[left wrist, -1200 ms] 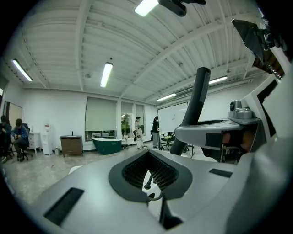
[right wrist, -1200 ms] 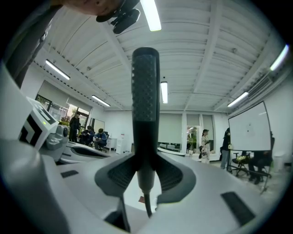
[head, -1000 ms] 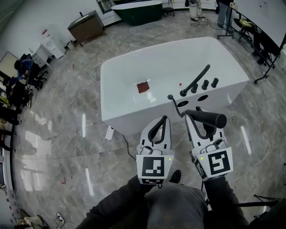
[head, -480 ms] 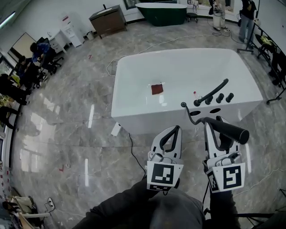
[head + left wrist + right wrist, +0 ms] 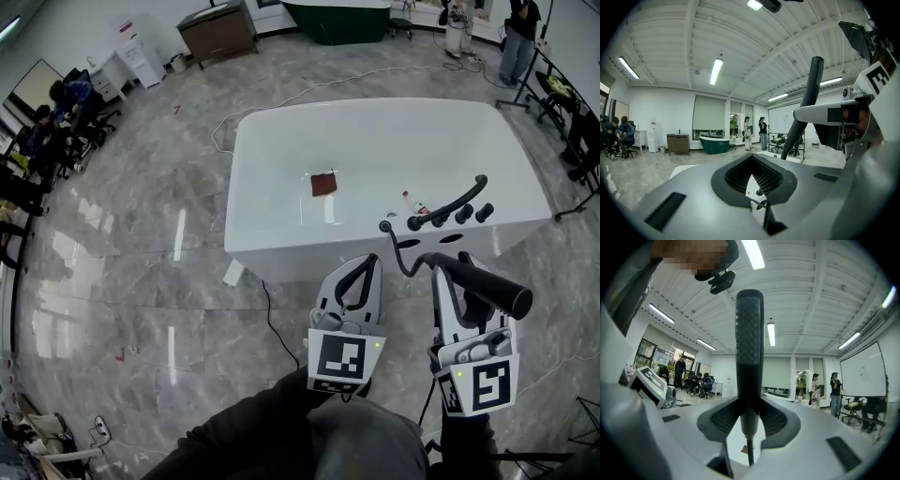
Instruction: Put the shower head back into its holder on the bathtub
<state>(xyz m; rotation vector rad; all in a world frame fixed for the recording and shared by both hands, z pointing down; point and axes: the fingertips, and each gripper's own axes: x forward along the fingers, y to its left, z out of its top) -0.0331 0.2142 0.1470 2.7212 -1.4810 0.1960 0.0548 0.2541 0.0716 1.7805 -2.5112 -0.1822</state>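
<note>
The white bathtub [image 5: 281, 246] stands ahead of me, with a black faucet [image 5: 450, 202], knobs and two dark oval holder openings [image 5: 410, 244] on its near right rim. My right gripper [image 5: 450, 268] is shut on the black shower head [image 5: 480, 283], which lies crosswise just short of that rim. Its hose [image 5: 394, 246] curves up to the rim. In the right gripper view the shower head's handle [image 5: 749, 348] stands upright between the pads of the right gripper [image 5: 749, 420]. My left gripper [image 5: 360, 270] is shut with nothing in it, and it points at the tub's side; in its own view the left gripper [image 5: 753, 161] frames the tub.
A red-brown square [image 5: 323, 184] lies on the tub floor, and a small red-and-white object [image 5: 413, 202] sits by the faucet. A cable [image 5: 272, 314] runs over the marble floor at the tub's foot. People sit at desks [image 5: 42, 131] far left. A green tub [image 5: 337, 17] stands at the back.
Both grippers have sunk lower in the view and the right one has drifted a little right with the shower head. The hold is unchanged; the left stays shut.
</note>
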